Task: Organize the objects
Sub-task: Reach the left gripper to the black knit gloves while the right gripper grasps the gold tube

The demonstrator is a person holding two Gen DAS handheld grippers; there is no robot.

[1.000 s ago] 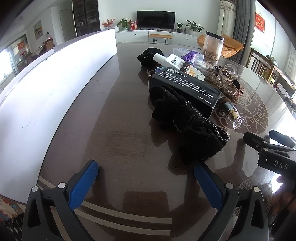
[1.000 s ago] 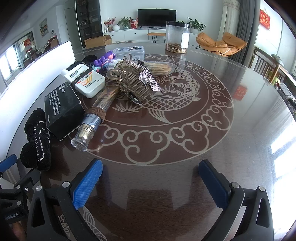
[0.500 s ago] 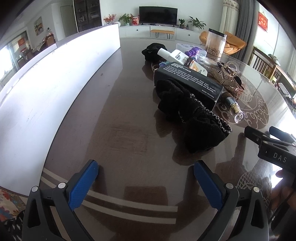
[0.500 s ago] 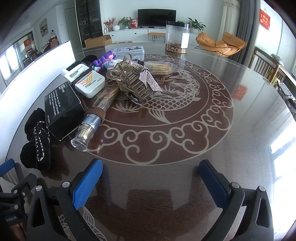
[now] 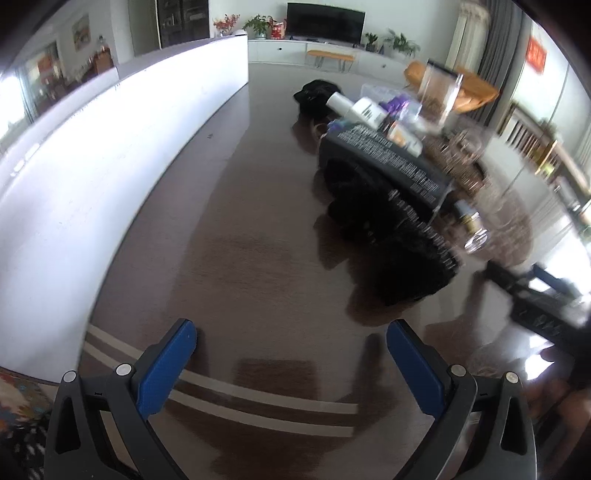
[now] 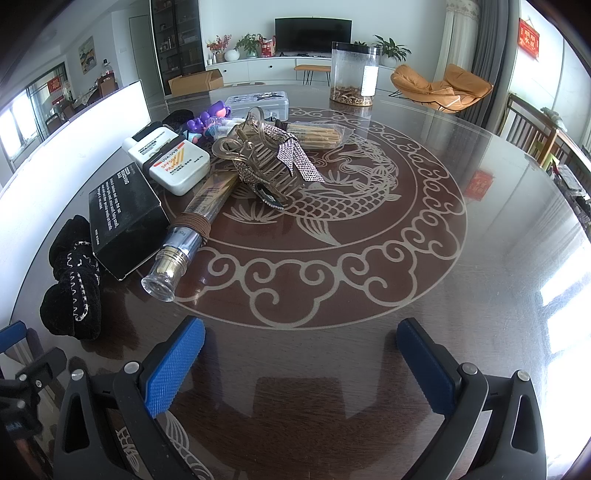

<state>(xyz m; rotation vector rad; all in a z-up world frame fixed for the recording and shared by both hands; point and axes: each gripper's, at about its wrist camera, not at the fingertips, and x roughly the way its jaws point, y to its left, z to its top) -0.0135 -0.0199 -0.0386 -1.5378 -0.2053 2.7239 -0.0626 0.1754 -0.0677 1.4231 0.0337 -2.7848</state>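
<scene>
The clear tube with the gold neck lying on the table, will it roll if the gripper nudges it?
Probably. The tube is round and lies on its side on the glossy table, so a sideways nudge may roll it. The black box beside it could stop it leftward. Its smooth shell looks slippery.

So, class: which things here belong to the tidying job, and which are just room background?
To organize: black scrunchie, black box, sunscreen tube, glass bottle, hair claw, purple toy.

Background: television, orange chair, white board.
</scene>
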